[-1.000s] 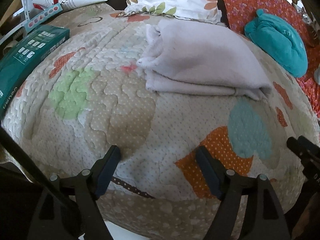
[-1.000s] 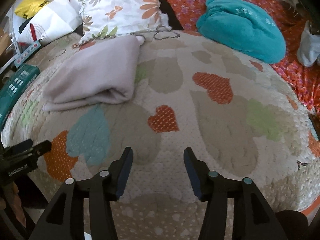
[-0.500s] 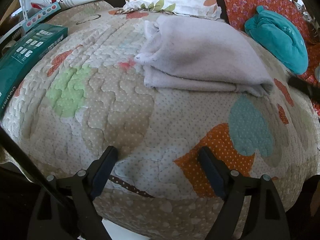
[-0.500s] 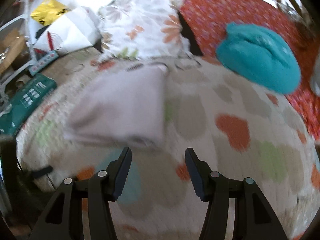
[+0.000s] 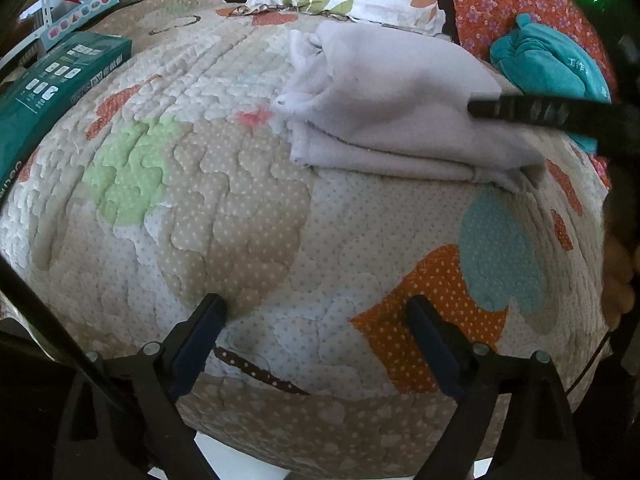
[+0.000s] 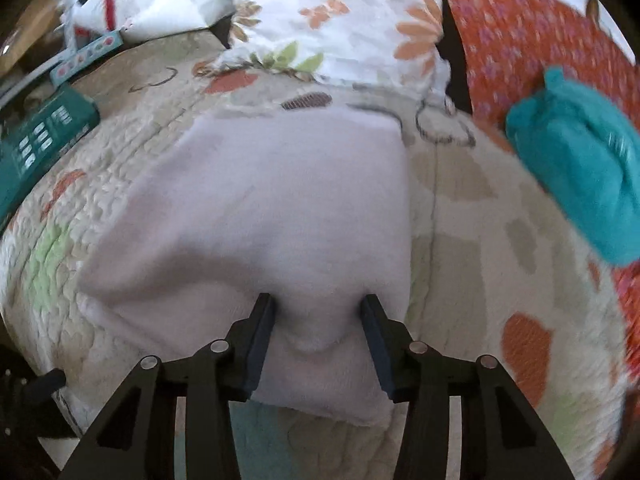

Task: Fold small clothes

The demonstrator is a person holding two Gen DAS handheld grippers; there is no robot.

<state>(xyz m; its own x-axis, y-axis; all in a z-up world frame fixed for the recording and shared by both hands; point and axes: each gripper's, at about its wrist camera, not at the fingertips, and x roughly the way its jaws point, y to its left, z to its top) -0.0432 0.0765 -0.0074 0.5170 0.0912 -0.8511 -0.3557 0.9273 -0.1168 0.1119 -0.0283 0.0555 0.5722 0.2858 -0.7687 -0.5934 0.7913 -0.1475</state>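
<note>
The cloth point(image 6: 256, 216), pale lilac and already folded into a thick pad, lies on the quilt point(image 5: 224, 208) toward its far side, just short of the floral pillow point(image 6: 340, 12). The right gripper point(image 6: 318, 316) is over the cloth's near edge, jaws apart, with a bulge of fabric rising between them; neither jaw has yet clamped it. The left gripper point(image 5: 316, 320) hangs above bare quilt, well apart from the cloth, jaws apart and holding nothing. Judgement: the step in hand is a grasp of the near edge. To do it well, the right jaws should take all stacked layers together, not the top ply alone, or the fold will peel open on lifting. A teal garment point(image 6: 576, 160) lies apart at the right; a green box point(image 5: 52, 92) sits at the left edge.
</note>
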